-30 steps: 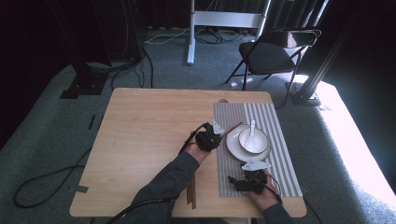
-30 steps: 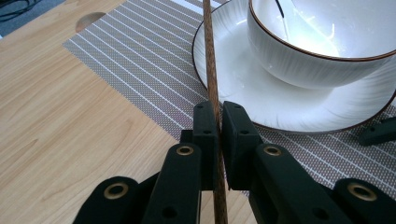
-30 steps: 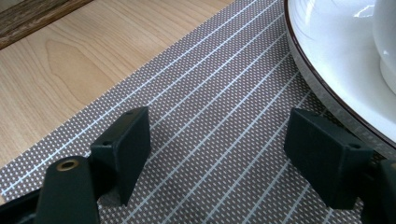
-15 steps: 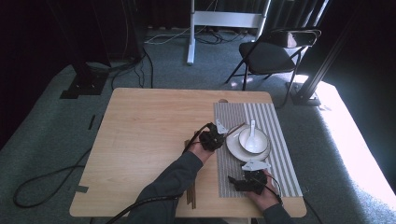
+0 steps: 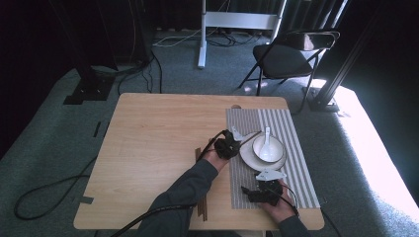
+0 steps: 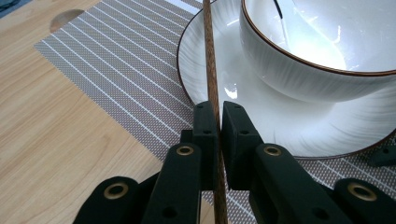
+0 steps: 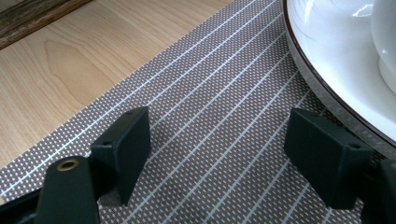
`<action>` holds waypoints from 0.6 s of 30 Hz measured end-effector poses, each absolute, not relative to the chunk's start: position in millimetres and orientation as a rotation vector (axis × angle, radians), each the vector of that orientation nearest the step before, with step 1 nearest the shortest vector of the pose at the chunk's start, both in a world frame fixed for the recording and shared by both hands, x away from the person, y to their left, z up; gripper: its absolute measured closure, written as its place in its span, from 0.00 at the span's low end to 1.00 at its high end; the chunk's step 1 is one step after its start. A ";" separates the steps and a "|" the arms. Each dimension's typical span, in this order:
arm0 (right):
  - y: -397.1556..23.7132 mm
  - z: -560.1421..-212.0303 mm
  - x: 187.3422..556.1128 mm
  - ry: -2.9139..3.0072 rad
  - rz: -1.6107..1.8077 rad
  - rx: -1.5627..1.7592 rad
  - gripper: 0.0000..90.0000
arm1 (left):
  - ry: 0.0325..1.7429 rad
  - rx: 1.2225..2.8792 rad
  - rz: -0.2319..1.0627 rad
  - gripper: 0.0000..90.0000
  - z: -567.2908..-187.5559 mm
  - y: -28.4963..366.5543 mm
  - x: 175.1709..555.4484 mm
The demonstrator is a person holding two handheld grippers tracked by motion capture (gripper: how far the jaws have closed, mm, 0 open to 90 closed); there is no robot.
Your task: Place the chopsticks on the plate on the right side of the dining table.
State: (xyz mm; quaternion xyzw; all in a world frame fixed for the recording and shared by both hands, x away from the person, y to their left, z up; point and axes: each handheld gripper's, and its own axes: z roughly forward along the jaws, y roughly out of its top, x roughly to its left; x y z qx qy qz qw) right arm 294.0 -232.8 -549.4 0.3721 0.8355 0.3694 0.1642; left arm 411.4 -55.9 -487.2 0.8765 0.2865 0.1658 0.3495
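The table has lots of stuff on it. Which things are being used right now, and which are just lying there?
Being used:
left gripper, shut on a chopstick
plate with bowl and spoon, on the mat
right gripper, open over the mat

Just there:
more chopsticks on the table
chair
cables on the floor

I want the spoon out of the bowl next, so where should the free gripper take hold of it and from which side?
Grip the spoon by its handle, which leans up over the bowl rim on the far side. Probably come down from above with the open right gripper, jaws across the handle.
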 end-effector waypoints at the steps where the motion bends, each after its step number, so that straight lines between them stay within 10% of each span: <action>1: -232.8 -549.4 294.0 2.382 1.053 1.060 0.25 | 0.743 2.271 0.427 0.95 -487.7 -57.3 412.2; 18: -232.8 -549.3 293.8 2.381 1.051 1.063 0.25 | 0.768 2.262 0.406 0.95 -492.6 -65.3 420.1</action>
